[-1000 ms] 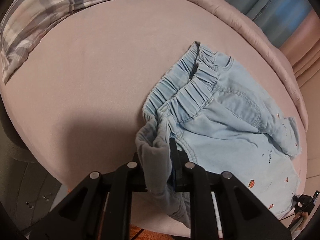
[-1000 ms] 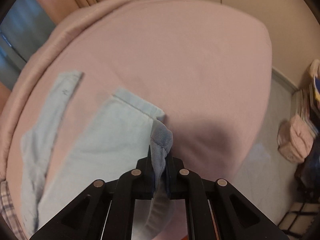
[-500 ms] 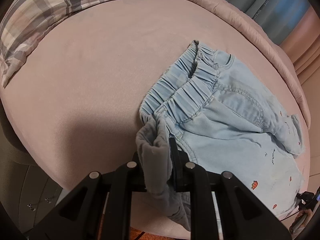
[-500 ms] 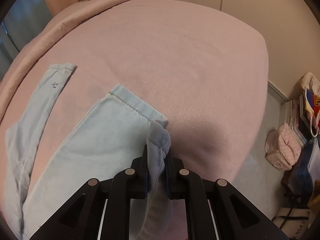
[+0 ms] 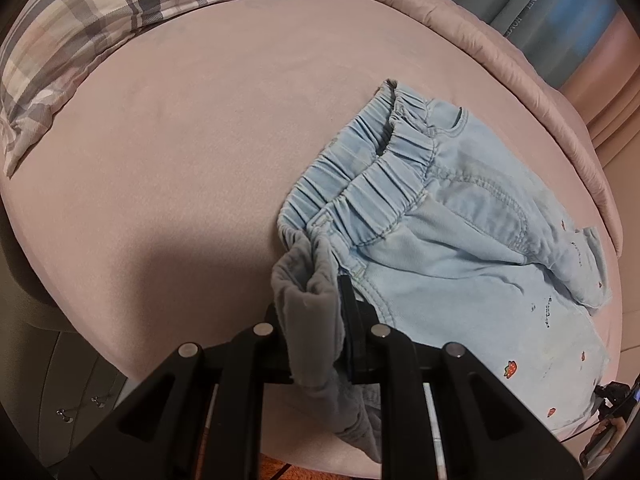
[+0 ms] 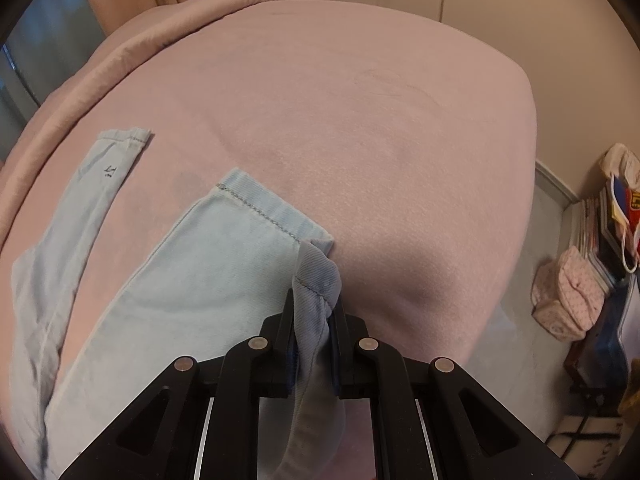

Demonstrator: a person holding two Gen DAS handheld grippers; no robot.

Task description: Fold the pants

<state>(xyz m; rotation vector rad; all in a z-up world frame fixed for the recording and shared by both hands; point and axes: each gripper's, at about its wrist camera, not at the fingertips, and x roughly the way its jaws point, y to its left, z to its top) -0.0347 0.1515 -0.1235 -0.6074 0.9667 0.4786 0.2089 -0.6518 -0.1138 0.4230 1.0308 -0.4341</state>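
Right now the pale blue denim pants lie spread on the pink bed, waistband toward the plaid pillow at the head and legs running toward the foot; the left gripper is clamped on a bunched corner of the elastic waistband at the near edge, the cloth pinched between its black fingers; the right gripper is clamped on the near corner of one leg hem, a fold of denim standing up between its jaws; the other leg's hem lies flat, well apart to the left, with a small dark embroidered mark too small to read; small orange motifs dot the pants' front; a blue curtain past the bed carries pale lettering, too blurred to read; a white bag on the floor shows letters "OV", partly cut off; a stack of magazines leans against the wall.
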